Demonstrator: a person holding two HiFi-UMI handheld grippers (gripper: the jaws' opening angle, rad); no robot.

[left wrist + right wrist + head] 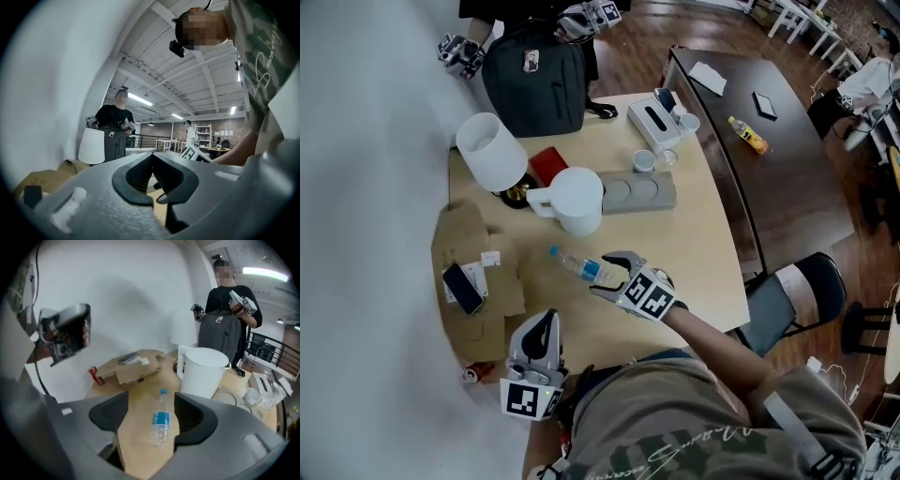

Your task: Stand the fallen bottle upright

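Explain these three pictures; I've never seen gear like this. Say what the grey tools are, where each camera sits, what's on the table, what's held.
A person holds a two-fingered gripper in each hand. One picture comes from a head camera looking down. The other two come from cameras riding on each gripper, looking along its fingers. On the table are a water bottle lying on its side, a white jug, a lamp, and cardboard with a phone on it. The fingers of the right gripper stand open either side of the bottle, not pressing it. The left gripper is shut and empty. Nothing is held.
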